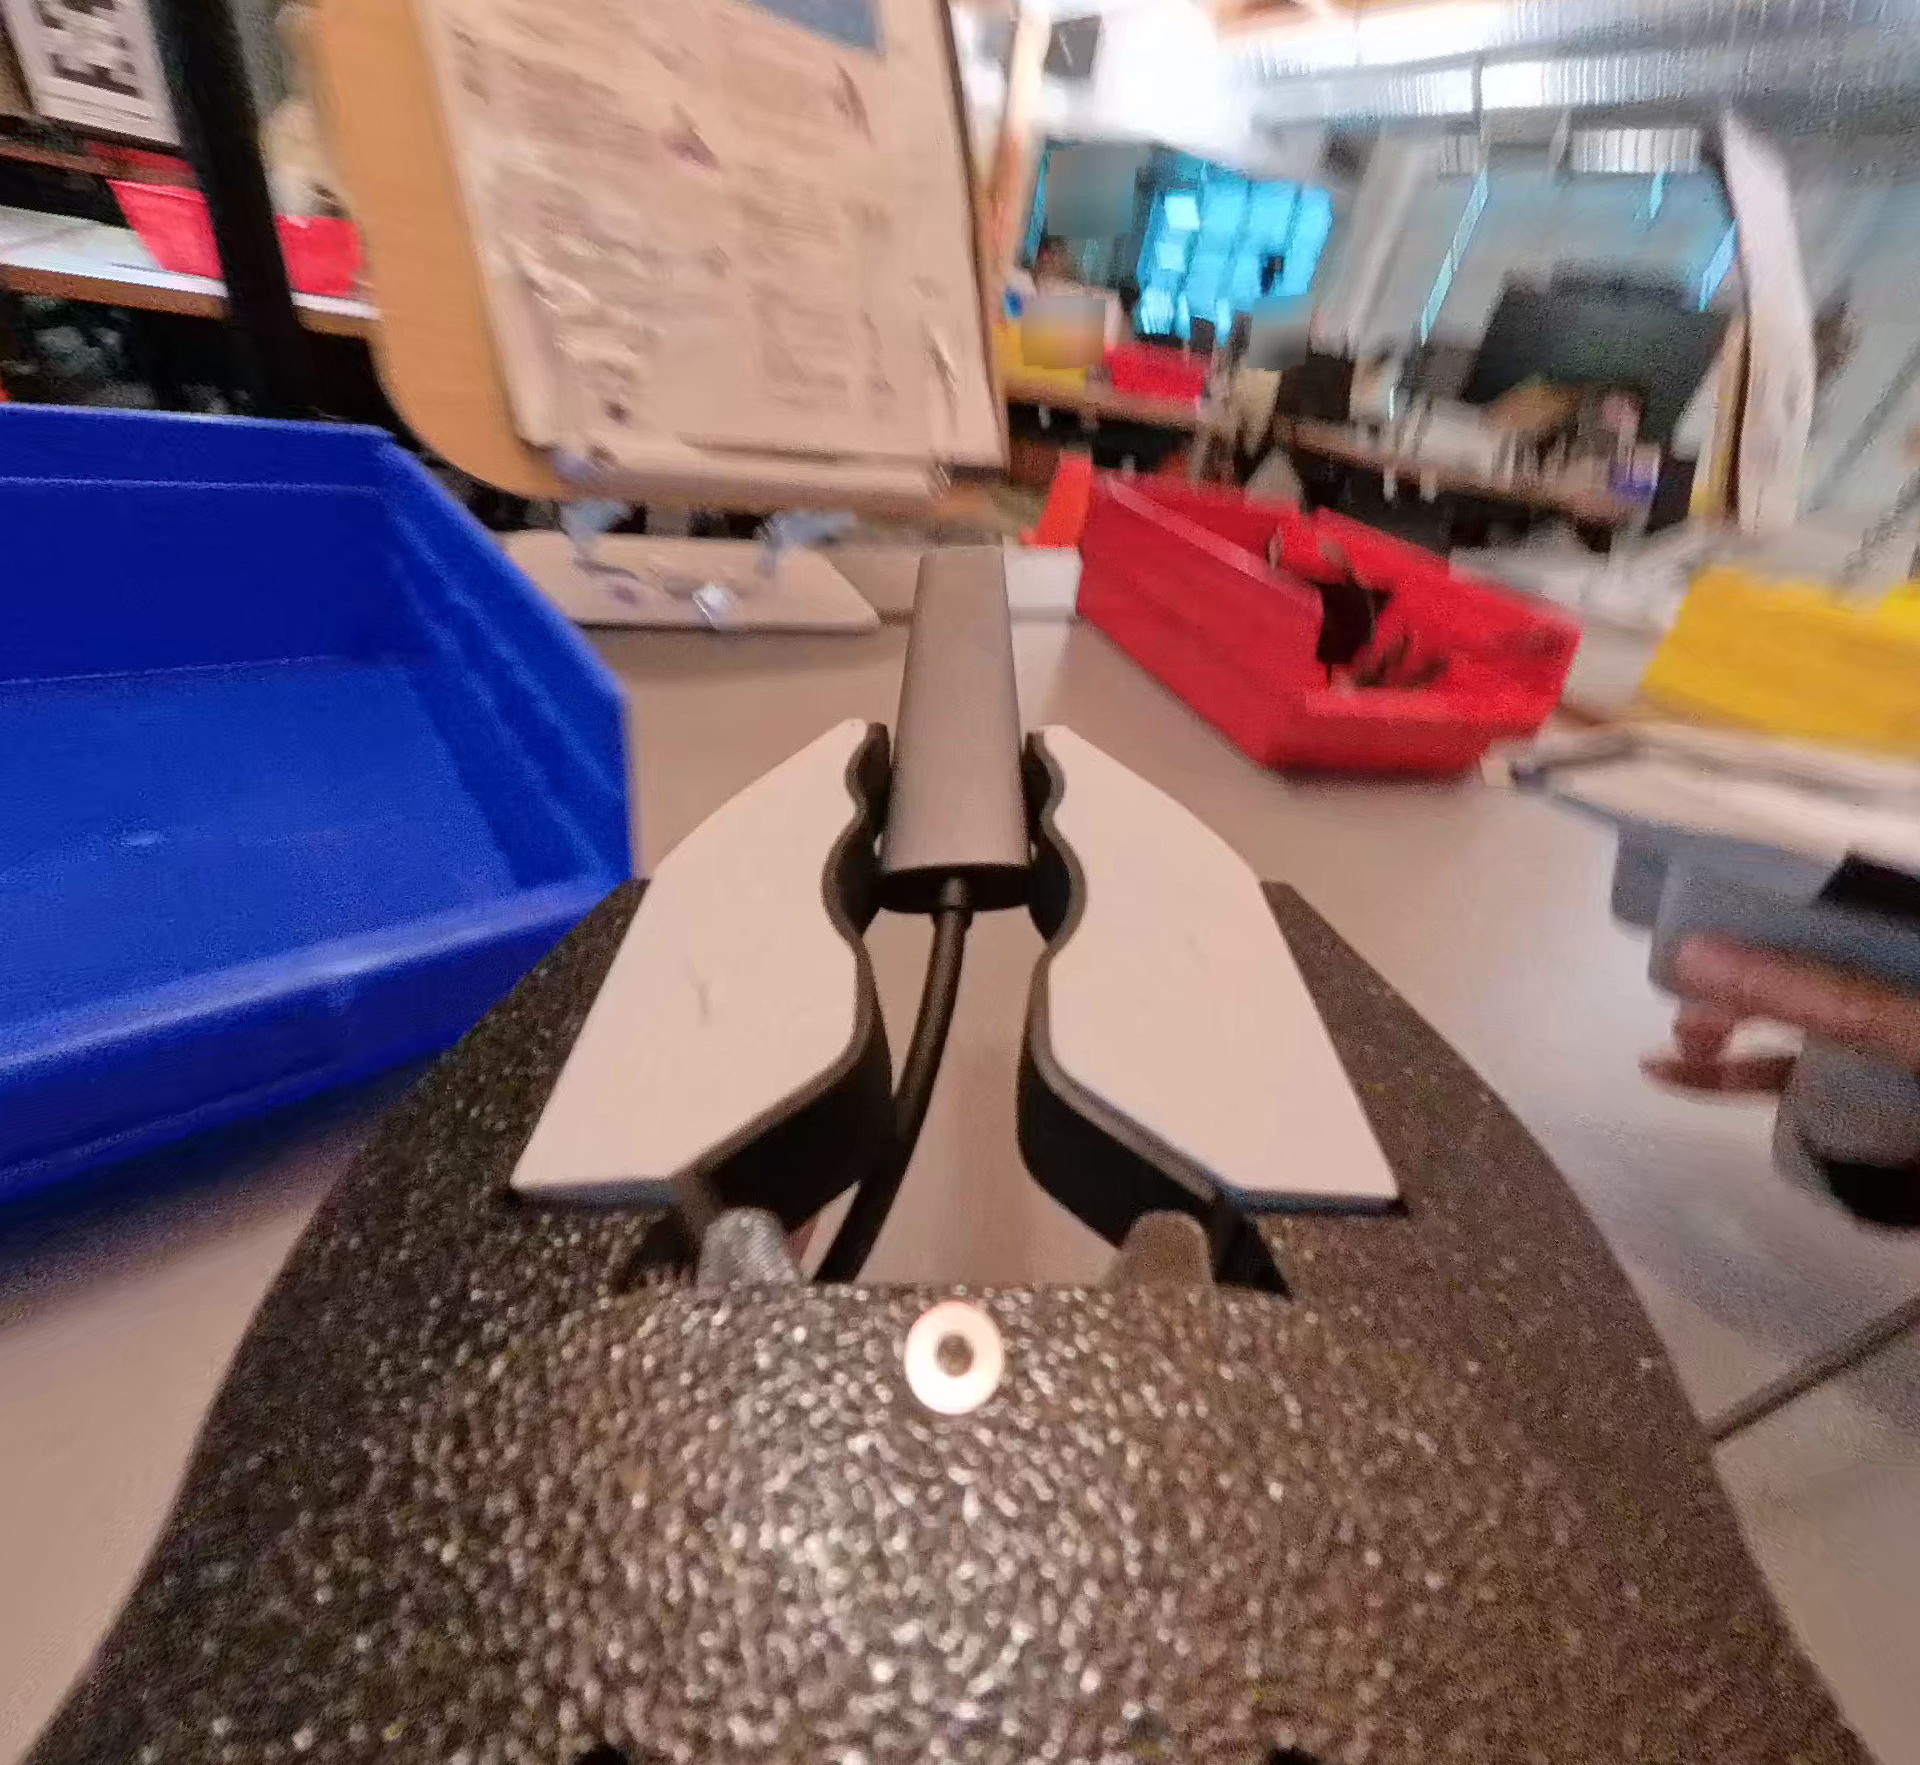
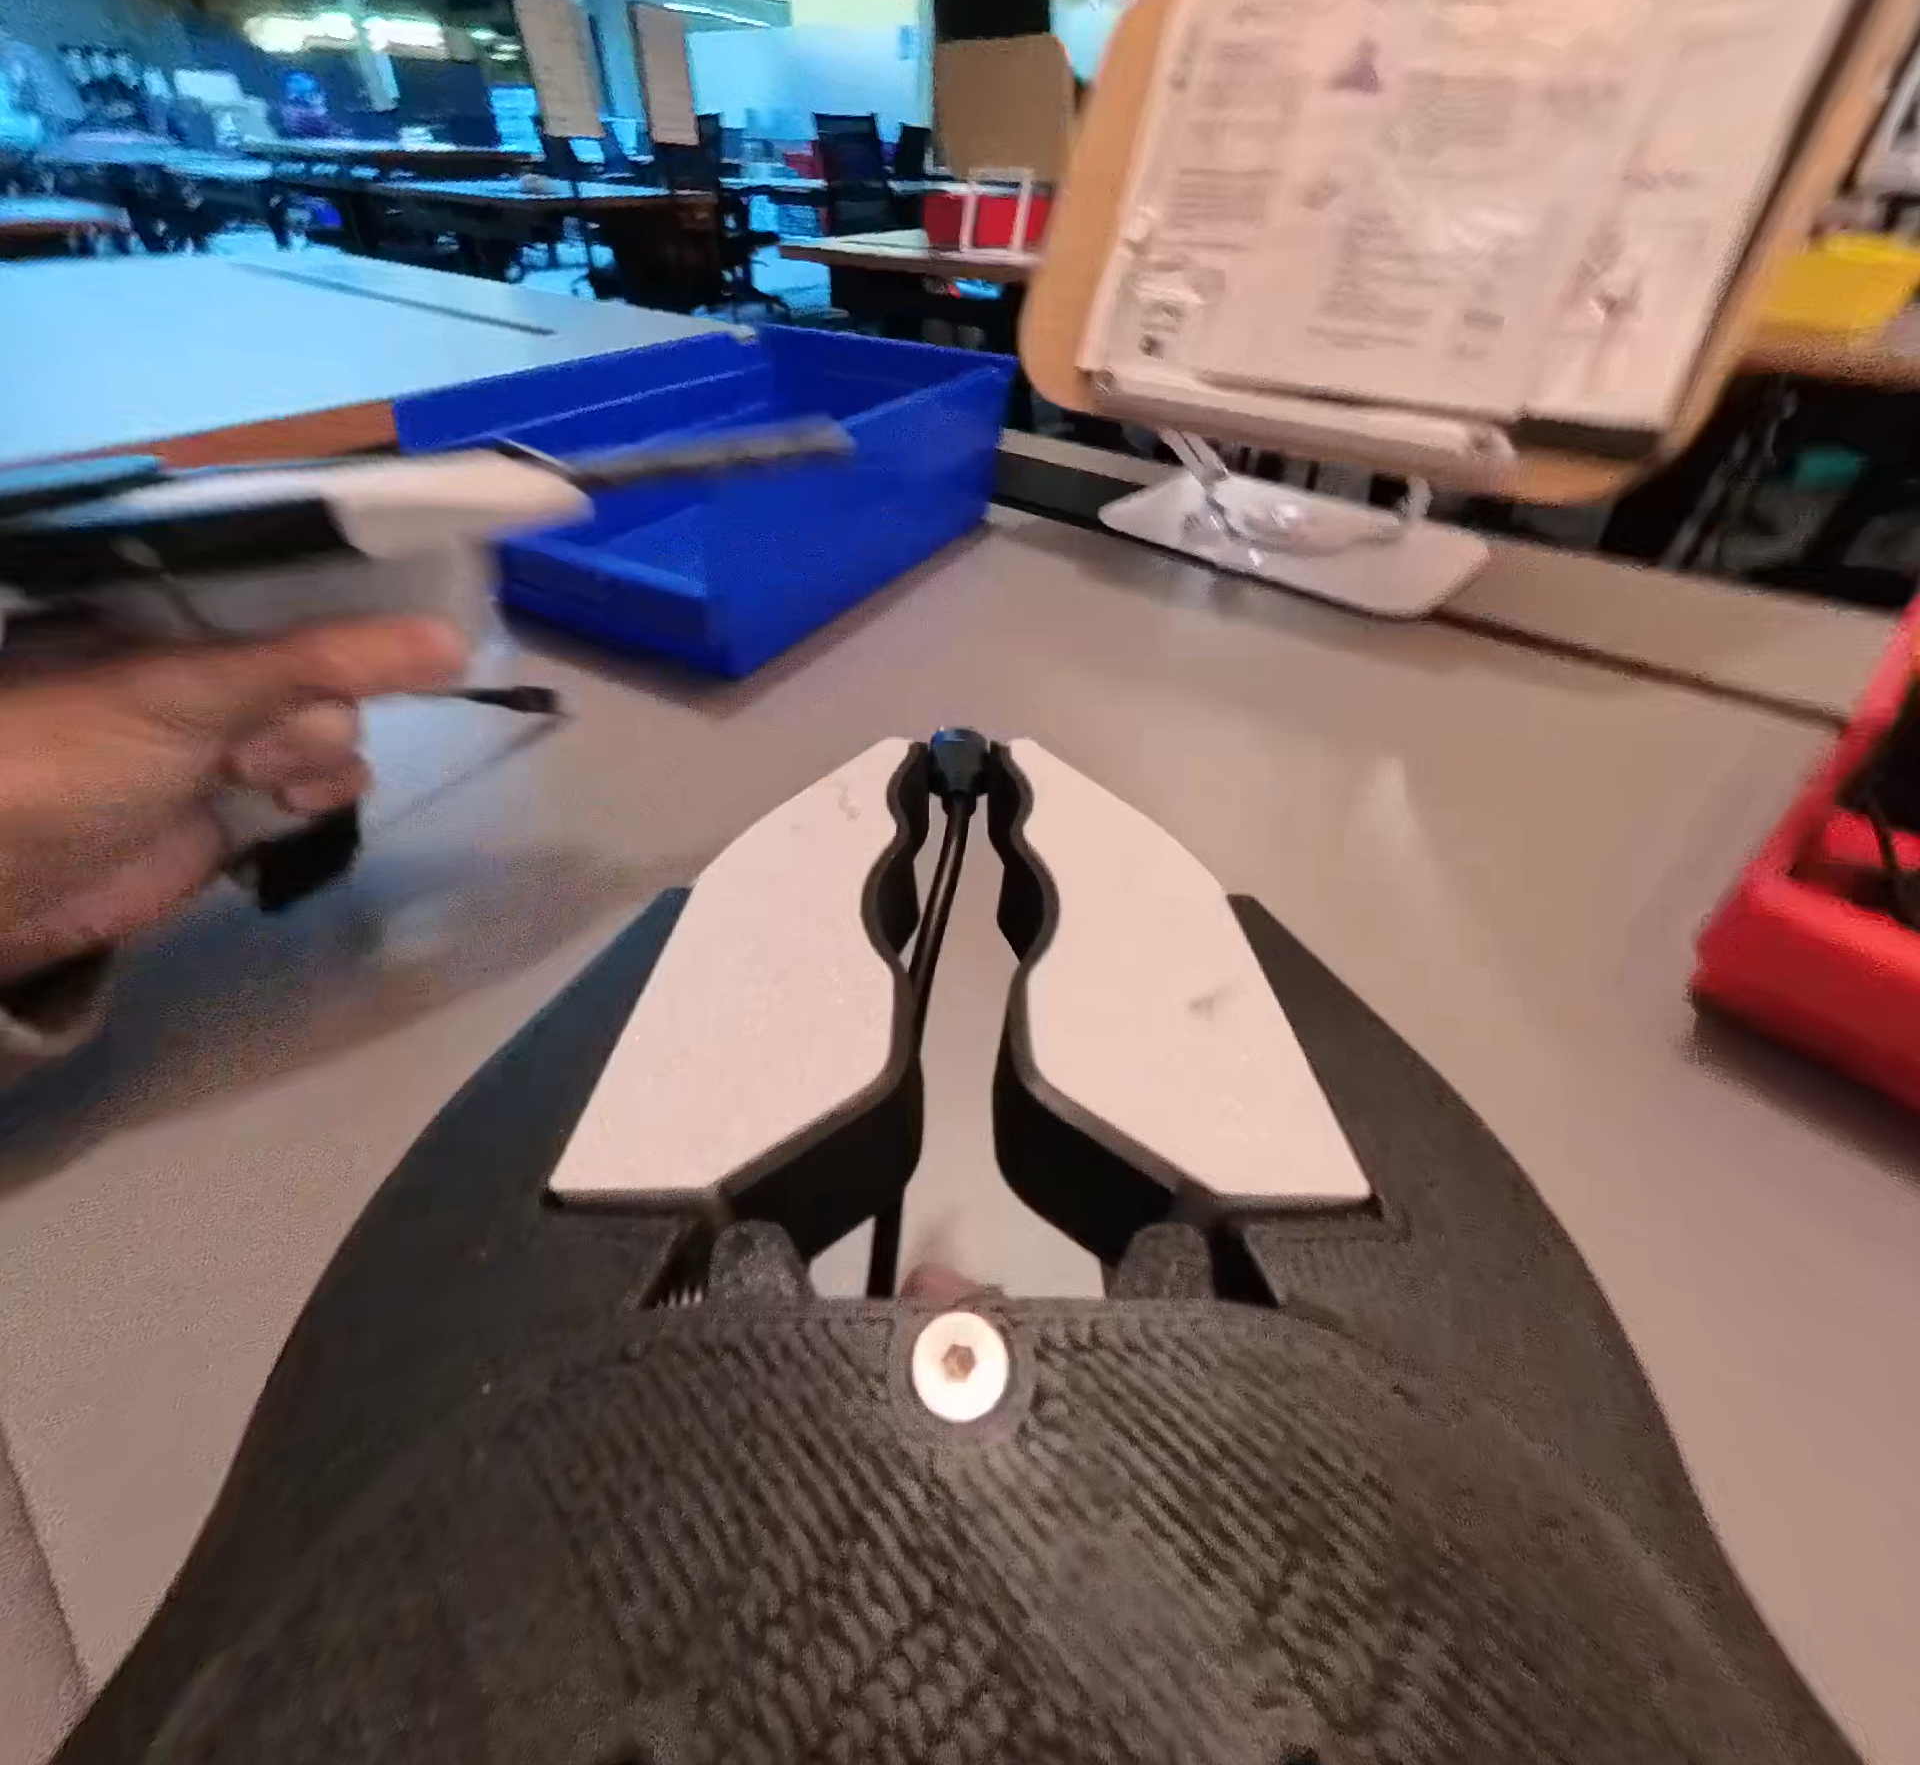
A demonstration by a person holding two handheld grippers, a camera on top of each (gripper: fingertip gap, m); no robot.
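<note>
Blue bin (image 1: pixel 260 780), bare inside

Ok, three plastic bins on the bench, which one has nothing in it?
The blue bin, left of the left gripper: its floor shows bare. The red bin holds dark items; the yellow bin's inside is hidden.

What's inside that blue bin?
The blue bin looks empty where its floor shows. The left gripper, shut on a dark bar, covers part of it, and the near wall hides more.
</note>
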